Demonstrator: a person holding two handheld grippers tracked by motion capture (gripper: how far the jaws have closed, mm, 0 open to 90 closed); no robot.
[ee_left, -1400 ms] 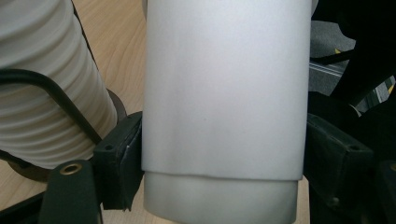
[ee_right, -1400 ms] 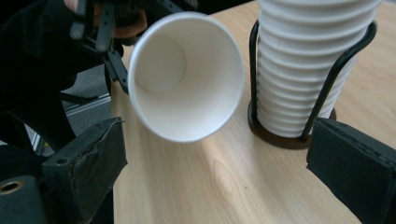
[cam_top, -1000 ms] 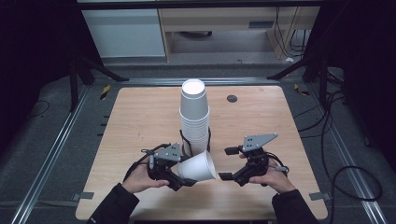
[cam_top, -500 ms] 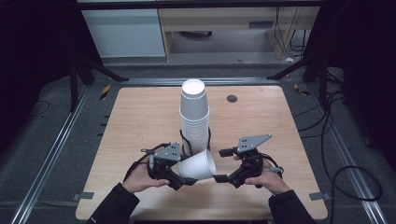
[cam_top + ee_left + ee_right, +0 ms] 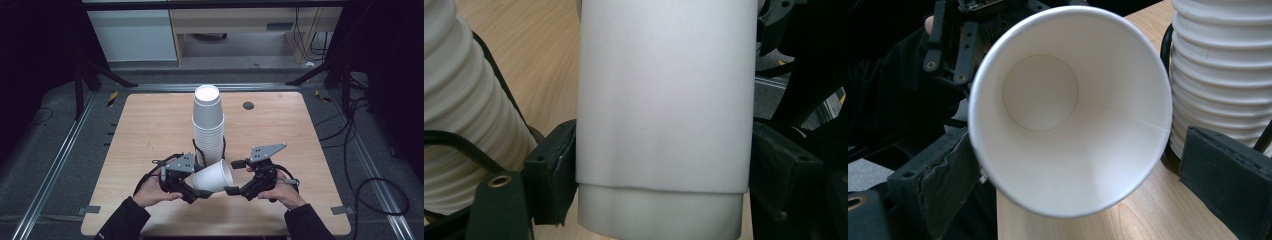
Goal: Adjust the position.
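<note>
1. Forearms and hands, high view, near table edge. The person's left hand point(image 5: 150, 190) and right hand point(image 5: 285, 192) enter from the bottom, each carrying a gripper.
2. Left gripper point(image 5: 192, 187). It lies level above the table and points toward the right gripper. In the left gripper view its two black pads point(image 5: 556, 175) press on opposite sides of the cup's wall, close to the cup's base: the jaws are clamped on the cup.
3. Paper cup point(image 5: 214, 176). A single white cup held on its side between the two grippers, clear of the table top, with its base toward the left gripper and its open mouth toward the right gripper. In the right gripper view the inside, the round bottom and a side seam of the cup point(image 5: 1068, 110) are visible.
4. Right gripper point(image 5: 235, 176). Its jaws have just been opening and now stand wide, one on each side of the cup's rim. In the right gripper view the right-hand pad point(image 5: 1228, 175) stands apart from the rim; the left-hand pad sits just beside it, and contact cannot be told.
5. Cup stack point(image 5: 208, 122). A tall, upright pile of nested white cups just behind the held cup, near the table's centre.
6. Wooden table point(image 5: 150, 130), with a small dark round disc point(image 5: 248, 105) near its far edge.
</note>
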